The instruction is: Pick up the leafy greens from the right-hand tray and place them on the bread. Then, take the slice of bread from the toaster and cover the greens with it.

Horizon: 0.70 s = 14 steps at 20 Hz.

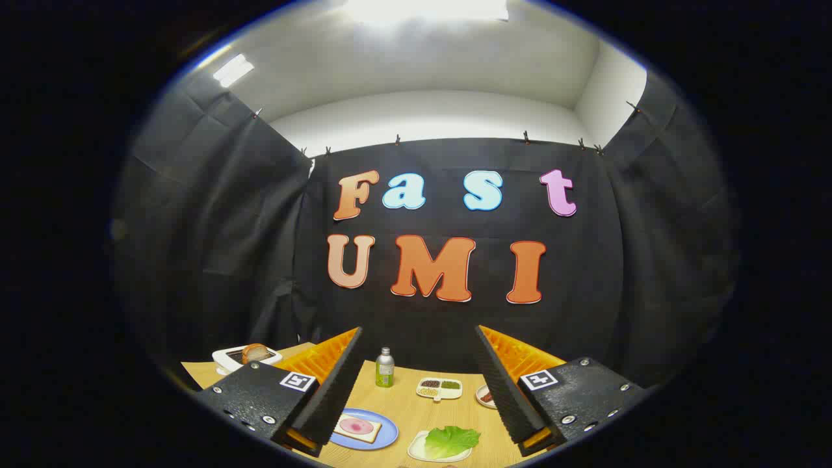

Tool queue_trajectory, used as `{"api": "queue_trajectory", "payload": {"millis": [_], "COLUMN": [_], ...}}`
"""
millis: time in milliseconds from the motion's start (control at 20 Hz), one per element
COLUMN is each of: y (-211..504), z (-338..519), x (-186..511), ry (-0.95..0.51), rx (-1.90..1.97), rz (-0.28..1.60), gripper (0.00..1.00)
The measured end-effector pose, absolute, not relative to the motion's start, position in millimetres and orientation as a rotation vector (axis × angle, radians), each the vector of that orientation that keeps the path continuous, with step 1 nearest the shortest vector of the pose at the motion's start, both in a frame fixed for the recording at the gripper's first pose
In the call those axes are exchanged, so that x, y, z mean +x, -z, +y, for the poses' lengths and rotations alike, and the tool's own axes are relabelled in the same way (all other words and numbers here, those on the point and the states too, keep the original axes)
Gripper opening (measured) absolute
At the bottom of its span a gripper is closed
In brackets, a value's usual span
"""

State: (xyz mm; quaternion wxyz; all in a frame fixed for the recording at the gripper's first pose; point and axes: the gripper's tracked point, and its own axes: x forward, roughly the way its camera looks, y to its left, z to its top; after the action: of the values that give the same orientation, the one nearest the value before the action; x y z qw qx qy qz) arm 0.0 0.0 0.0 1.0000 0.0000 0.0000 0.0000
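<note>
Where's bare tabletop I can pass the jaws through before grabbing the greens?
The gripper is open above the table. Bare wood runs from the bottle toward the gap between the blue plate and the greens. It is crowded around the divided dish.

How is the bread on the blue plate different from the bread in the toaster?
The bread on the blue plate lies flat with a pink slice on top; the bread in the toaster stands on edge, poking out bare. The plate bread shows a pale face, the toaster bread a browner crust. The plate bread sits by the open claw, beside the leafy greens; the toaster bread sits farther back, beyond one finger. Both are single slices on the wooden table.
</note>
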Motion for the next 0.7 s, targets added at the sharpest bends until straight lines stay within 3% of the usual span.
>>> {"api": "queue_trajectory", "payload": {"millis": [700], "y": [0.9], "z": [2.9], "x": [-2.9], "ry": [-0.009], "rx": [0.026], "rz": [0.003], "gripper": [0.99]}}
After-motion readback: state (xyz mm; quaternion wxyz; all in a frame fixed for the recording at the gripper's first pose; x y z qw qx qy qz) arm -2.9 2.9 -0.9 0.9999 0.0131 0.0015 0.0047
